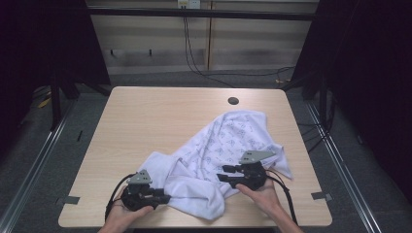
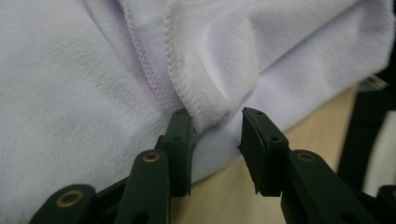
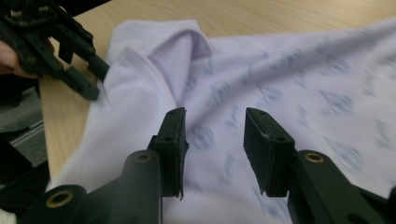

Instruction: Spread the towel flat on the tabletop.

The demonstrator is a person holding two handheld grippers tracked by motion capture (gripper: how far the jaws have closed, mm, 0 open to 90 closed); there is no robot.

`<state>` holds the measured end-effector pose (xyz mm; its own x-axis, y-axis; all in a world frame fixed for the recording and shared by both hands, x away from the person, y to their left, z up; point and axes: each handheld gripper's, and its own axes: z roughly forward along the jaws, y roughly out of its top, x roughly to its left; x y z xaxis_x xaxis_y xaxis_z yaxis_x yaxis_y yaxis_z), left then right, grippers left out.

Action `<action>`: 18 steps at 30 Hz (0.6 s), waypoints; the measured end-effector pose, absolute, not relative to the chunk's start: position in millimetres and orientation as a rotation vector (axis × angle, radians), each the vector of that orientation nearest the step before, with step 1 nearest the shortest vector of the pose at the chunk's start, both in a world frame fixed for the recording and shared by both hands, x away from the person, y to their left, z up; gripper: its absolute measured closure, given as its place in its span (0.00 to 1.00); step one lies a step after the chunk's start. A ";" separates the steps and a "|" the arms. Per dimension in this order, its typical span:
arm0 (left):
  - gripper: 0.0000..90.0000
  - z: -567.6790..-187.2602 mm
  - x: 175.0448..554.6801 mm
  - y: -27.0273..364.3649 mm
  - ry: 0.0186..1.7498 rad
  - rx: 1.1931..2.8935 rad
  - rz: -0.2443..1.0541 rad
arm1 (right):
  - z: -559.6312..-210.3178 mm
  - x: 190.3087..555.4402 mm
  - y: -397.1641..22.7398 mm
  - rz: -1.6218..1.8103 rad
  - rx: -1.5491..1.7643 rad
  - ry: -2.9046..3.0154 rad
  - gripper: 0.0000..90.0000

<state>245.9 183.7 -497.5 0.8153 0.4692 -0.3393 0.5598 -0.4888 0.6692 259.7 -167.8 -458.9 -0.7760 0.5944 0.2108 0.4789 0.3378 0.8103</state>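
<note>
On table (image 1: 145,116): crumpled white printed towel (image 1: 228,141).
Left gripper (image 2: 217,135): jaws apart, straddling hem fold (image 2: 187,88); bite deeper before clamping.
Right gripper (image 3: 215,135): released above cloth.

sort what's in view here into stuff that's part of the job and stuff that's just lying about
Part of the job:
- white printed cloth
- left gripper, fingers open at the cloth's hemmed edge
- right gripper, fingers open over the cloth

Just lying about:
- table's round cable hole
- cables on the floor behind
</note>
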 end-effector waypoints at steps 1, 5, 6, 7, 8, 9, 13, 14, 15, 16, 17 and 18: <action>0.71 -496.8 245.1 182.3 0.757 2.177 -0.149 | -458.6 262.5 -158.9 1.434 0.974 2.488 0.67; 0.71 -489.8 245.4 184.9 0.672 2.182 -0.167 | -460.5 273.6 -123.8 1.415 0.912 2.561 0.70; 0.70 -483.3 246.4 190.4 0.652 2.137 -0.111 | -462.3 276.3 -113.0 1.437 0.885 2.587 0.70; 0.72 -477.2 248.6 197.7 0.674 2.069 -0.075 | -464.3 278.3 -104.5 1.442 0.859 2.613 0.70; 0.72 -473.1 253.5 206.0 0.693 2.005 -0.058 | -466.2 280.3 -96.7 1.446 0.829 2.634 0.70; 0.74 -471.8 260.0 212.8 0.733 1.965 -0.037 | -468.3 282.6 -90.4 1.471 0.812 2.645 0.70; 0.82 -485.8 298.9 217.5 0.863 2.026 -0.007 | -478.8 290.6 -71.4 1.473 0.818 2.698 0.66; 0.84 -489.1 305.0 215.8 0.860 2.053 -0.012 | -482.3 291.2 -68.8 1.466 0.811 2.717 0.65; 0.83 -493.0 310.2 213.6 0.872 2.068 -0.002 | -484.3 291.1 -67.5 1.445 0.797 2.728 0.64; 0.83 -496.4 312.9 211.6 0.870 2.063 -0.031 | -486.6 290.9 -66.5 1.440 0.789 2.732 0.64; 0.83 -498.4 312.2 208.0 0.857 2.100 -0.031 | -487.9 290.6 -66.2 1.456 0.785 2.741 0.63; 0.83 -499.1 311.2 206.1 0.846 2.127 -0.018 | -488.6 291.0 -65.4 1.457 0.766 2.745 0.62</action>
